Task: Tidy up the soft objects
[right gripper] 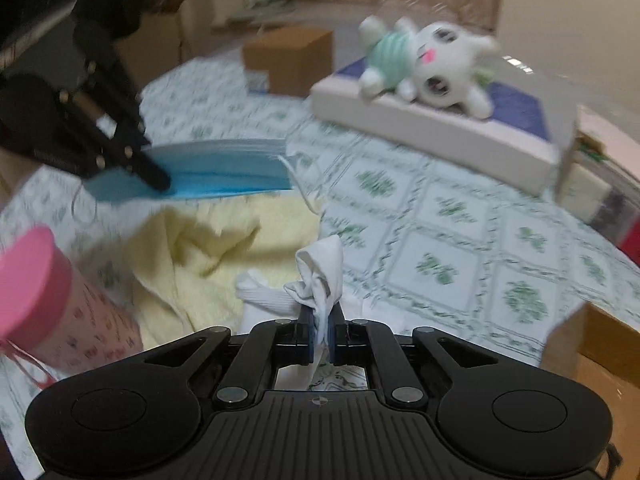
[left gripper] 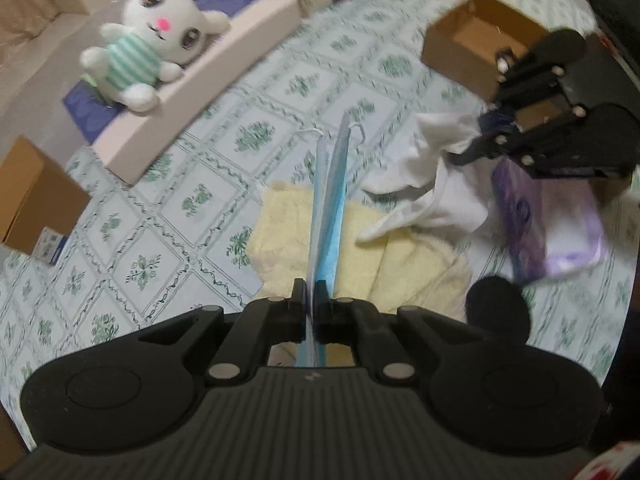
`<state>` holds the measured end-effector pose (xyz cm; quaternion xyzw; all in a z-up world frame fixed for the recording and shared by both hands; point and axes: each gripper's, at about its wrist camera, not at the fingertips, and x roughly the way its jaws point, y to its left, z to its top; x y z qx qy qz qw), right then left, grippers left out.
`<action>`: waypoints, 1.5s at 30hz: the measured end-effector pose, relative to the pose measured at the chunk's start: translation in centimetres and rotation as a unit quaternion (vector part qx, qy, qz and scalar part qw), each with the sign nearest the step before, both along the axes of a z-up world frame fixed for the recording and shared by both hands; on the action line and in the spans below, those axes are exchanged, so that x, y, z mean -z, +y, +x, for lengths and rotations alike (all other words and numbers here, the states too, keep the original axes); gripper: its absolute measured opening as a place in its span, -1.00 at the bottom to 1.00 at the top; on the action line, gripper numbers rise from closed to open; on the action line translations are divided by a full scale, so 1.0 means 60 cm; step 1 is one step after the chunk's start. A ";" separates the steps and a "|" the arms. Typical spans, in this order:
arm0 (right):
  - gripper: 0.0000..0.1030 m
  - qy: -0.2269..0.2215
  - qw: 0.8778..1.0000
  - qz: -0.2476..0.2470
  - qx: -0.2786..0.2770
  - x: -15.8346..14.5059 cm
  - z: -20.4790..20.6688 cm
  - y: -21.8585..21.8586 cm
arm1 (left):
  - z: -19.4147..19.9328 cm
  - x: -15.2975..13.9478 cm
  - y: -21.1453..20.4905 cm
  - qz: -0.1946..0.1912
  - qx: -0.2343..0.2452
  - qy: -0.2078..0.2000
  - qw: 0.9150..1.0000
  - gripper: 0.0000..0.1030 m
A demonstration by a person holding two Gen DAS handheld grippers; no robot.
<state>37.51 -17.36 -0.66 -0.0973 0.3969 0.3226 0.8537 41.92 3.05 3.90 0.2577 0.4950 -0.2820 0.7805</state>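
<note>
Left gripper (left gripper: 309, 300) clamped tight on blue mask (left gripper: 330, 200), right gripper (right gripper: 319, 330) pinching white sock (right gripper: 320, 276), both above yellow towel (left gripper: 288, 240). Best lifted slowly, grips kept firm, cloths kept from tangling.

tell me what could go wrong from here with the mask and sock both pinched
The left gripper grips the mask only by one edge, so it may slip out. The sock dangles from the right gripper over the towel and could snag it.
</note>
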 end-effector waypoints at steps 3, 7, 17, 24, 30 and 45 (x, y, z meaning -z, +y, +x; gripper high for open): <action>-0.88 -0.018 1.000 0.006 0.015 -0.040 -0.018 -0.013 | -0.010 -0.031 -0.006 -0.012 -0.018 -0.011 1.000 -0.95; -0.88 -0.033 0.999 0.018 0.032 -0.087 -0.047 -0.033 | -0.028 -0.069 -0.018 -0.030 -0.041 -0.025 0.998 -0.95; -0.89 -0.066 0.996 0.032 0.050 -0.173 -0.129 -0.078 | -0.098 -0.138 -0.068 -0.089 -0.077 -0.036 0.992 -0.95; -0.88 -0.074 0.994 0.040 0.063 -0.207 -0.188 -0.111 | -0.151 -0.155 -0.103 -0.109 -0.104 -0.040 0.988 -0.95; -0.88 -0.074 0.993 0.054 0.081 -0.216 -0.223 -0.139 | -0.192 -0.155 -0.122 -0.144 -0.144 -0.043 0.978 -0.95; -0.88 -0.077 0.987 0.066 0.126 -0.228 -0.292 -0.222 | -0.266 -0.124 -0.180 -0.215 -0.210 -0.031 0.953 -0.95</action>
